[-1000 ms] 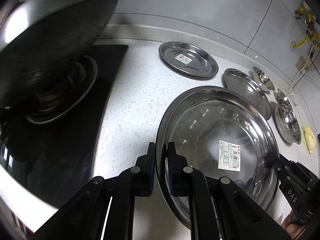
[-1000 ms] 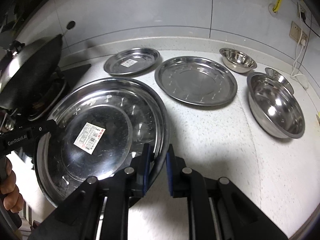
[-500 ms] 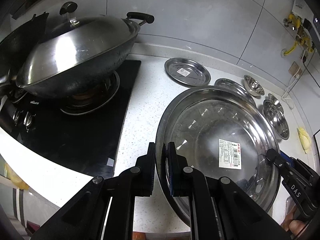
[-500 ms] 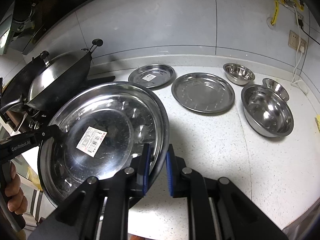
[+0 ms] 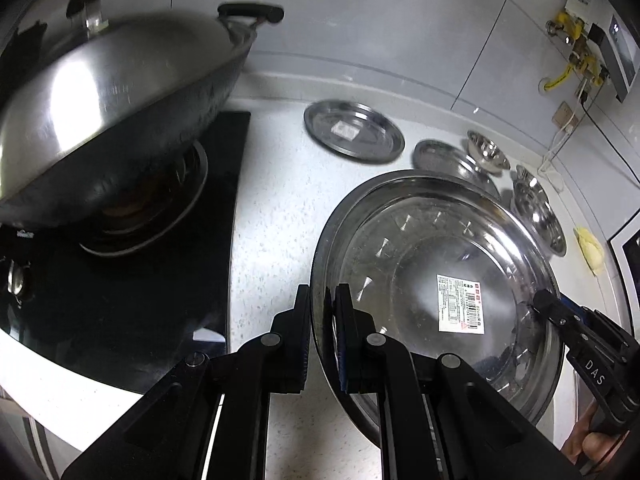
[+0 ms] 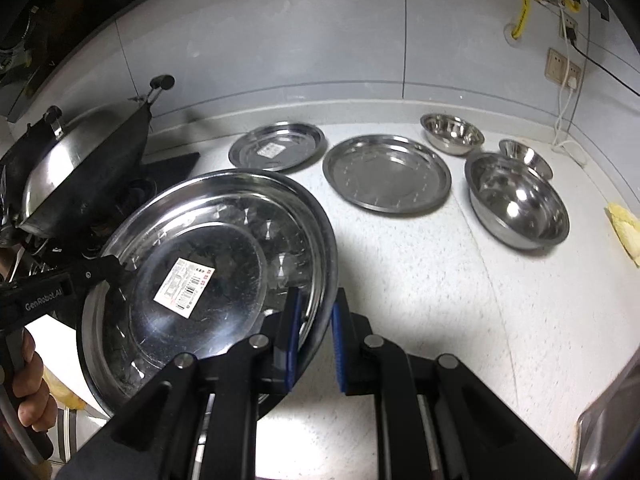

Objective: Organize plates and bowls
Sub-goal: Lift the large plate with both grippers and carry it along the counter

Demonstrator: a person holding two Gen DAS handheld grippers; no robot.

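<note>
Speckled white stone surface (image 6: 420,280) carries the steel dishes, and the lidded black wok (image 5: 112,120) on the dark glass hob serves as landmark. Just to the wok's right, a very large round stainless steel plate with a barcode sticker (image 6: 224,264) hangs above the surface, slightly tilted. It seems too wide for one hand, hence a grip at each side: the left gripper (image 5: 322,336) is clenched on the rim nearest the wok, the right gripper (image 6: 314,336) is clenched on the opposite rim, each with one of its fingers inside the plate and one outside.

Further right from the wok lies a medium flat steel plate (image 6: 386,174), a likely base for stacking. Beyond it, furthest from the wok, sits a deep steel bowl (image 6: 520,200). A small stickered steel plate (image 6: 278,146) lies nearest the wok, by the back wall. Two little steel bowls (image 6: 452,130) stand behind the deep one, presumably awaiting nesting.
</note>
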